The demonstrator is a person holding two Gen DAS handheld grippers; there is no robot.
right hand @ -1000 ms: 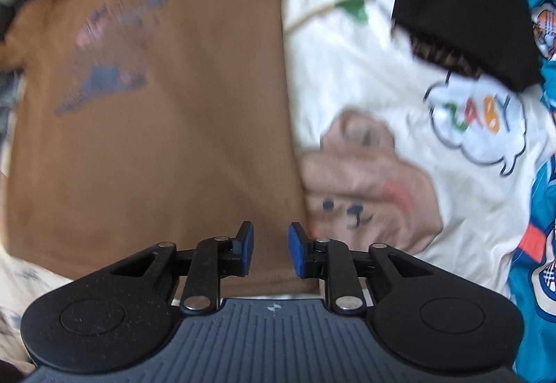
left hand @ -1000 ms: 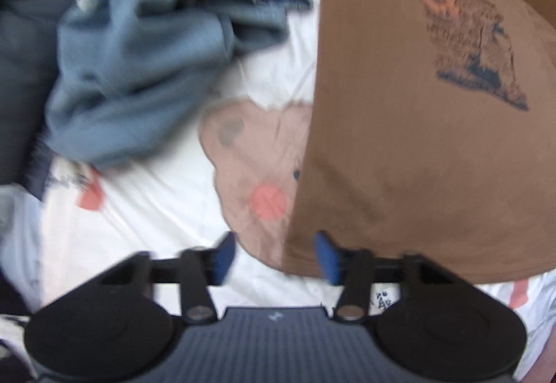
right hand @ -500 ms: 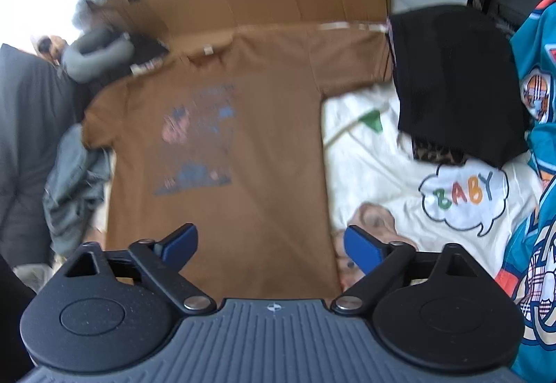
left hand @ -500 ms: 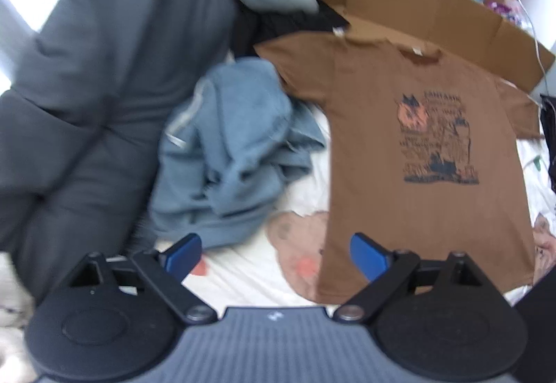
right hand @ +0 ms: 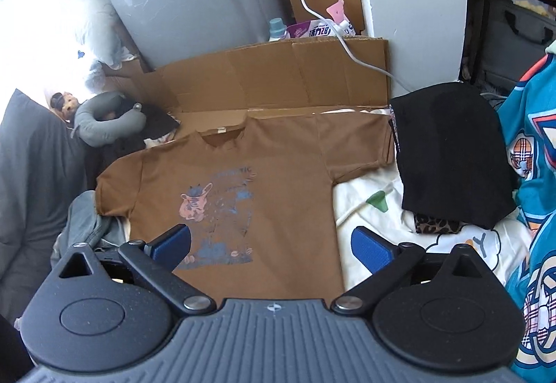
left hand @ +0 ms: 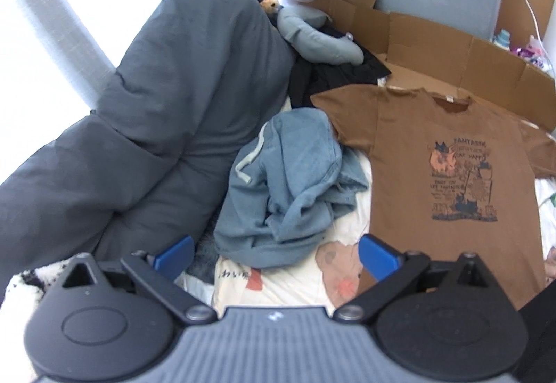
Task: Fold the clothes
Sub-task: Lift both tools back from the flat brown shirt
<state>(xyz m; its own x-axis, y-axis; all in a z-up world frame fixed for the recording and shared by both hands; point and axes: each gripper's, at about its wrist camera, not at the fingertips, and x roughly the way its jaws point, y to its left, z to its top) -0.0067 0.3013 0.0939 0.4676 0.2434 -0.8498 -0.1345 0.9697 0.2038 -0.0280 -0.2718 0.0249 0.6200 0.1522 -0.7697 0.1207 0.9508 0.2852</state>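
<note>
So far only the laying-out looks done: the brown T-shirt lies flat and print-up on the bed, collar toward the cardboard, with no fold in it yet. Both the left tool and the right tool hover above it, spread wide and empty. A crumpled blue garment beside it also waits unfolded.

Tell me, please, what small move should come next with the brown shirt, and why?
Probably bring the left gripper to the left sleeve to fold it inward. The shirt lies flat, print up, sleeves spread; both grippers are open and hold nothing. That sleeve lies beside the blue garment, so grip only brown cloth.
</note>
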